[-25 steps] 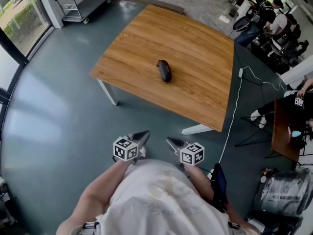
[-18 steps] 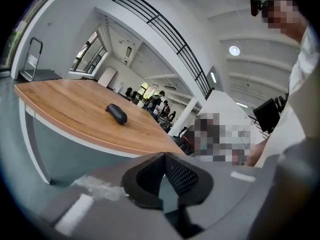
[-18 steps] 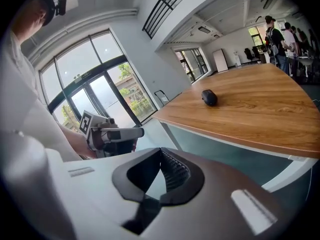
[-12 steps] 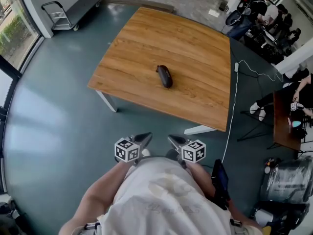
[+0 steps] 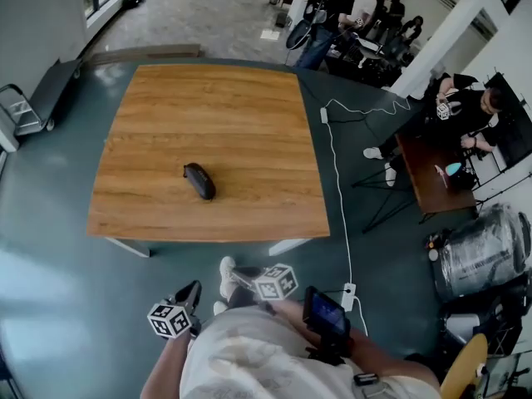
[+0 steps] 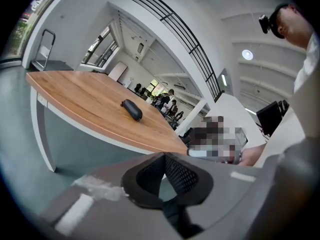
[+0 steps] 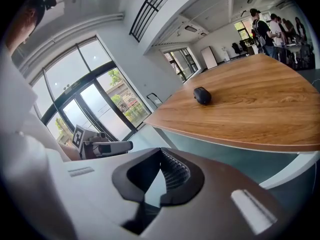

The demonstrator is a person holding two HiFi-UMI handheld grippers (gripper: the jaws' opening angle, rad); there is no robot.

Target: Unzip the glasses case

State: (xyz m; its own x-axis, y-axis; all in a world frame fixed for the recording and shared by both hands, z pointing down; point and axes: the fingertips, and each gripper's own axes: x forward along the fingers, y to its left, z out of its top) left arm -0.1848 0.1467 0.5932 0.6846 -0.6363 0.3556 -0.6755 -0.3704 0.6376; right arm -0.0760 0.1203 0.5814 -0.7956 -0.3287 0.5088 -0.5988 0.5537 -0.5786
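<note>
While the glasses case (image 5: 199, 181) lies alone near the middle of the wooden worktop (image 5: 249, 115), well apart from both grippers, nothing is held. The left gripper (image 6: 164, 156) is seen with its jaws together on nothing, and the right gripper (image 7: 160, 151) likewise. The case is judged light, stiff-shelled and apt to slide when pulled. It would best be pinned across its body by one gripper while the zip tab, too small to be made out, is pinched by the other.
</note>
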